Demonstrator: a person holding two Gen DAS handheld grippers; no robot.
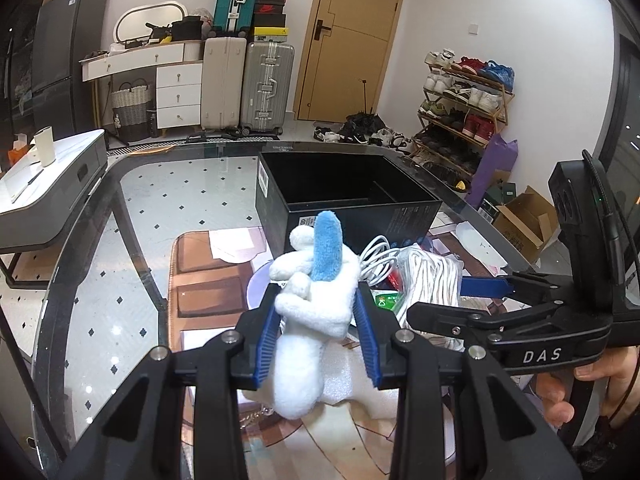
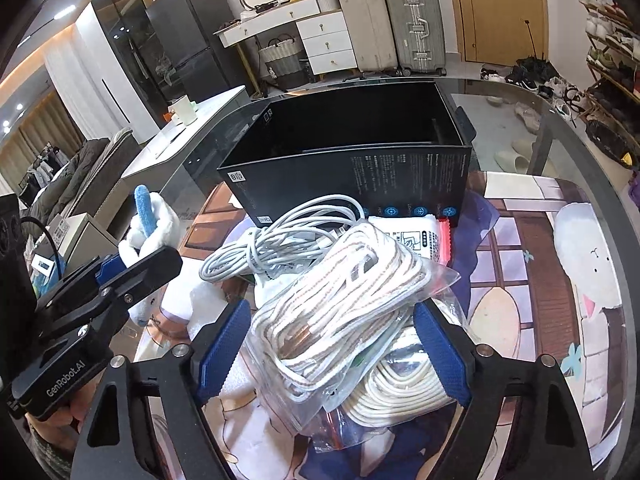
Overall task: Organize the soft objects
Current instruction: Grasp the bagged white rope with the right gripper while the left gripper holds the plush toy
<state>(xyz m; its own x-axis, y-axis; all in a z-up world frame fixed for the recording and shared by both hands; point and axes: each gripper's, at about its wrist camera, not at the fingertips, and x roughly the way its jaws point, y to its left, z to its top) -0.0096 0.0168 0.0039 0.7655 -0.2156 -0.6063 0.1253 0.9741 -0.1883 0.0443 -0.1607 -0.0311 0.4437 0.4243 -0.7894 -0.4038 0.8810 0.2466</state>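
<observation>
A white plush toy (image 1: 316, 312) with a blue tuft is clamped upright between the blue pads (image 1: 266, 340) of my left gripper (image 1: 316, 320), lifted above the mat. From the right wrist view the same toy (image 2: 154, 220) and left gripper (image 2: 136, 258) show at the left. My right gripper (image 2: 332, 344) straddles a clear bag of coiled white cord (image 2: 340, 304). Its pads (image 2: 224, 348) stand wide beside the bag, with no clear squeeze. The right gripper (image 1: 438, 298) also appears right of the toy. An open black box (image 1: 348, 216) (image 2: 360, 172) stands just behind.
A loose white charging cable (image 2: 276, 240), a wipes packet (image 2: 416, 236) and a second cord coil (image 2: 400, 392) lie in the pile on a printed mat (image 2: 540, 280). White foam (image 1: 352, 384) lies under the toy. The glass table (image 1: 180, 200) curves off to the left. A hand (image 1: 560, 408) holds the right gripper.
</observation>
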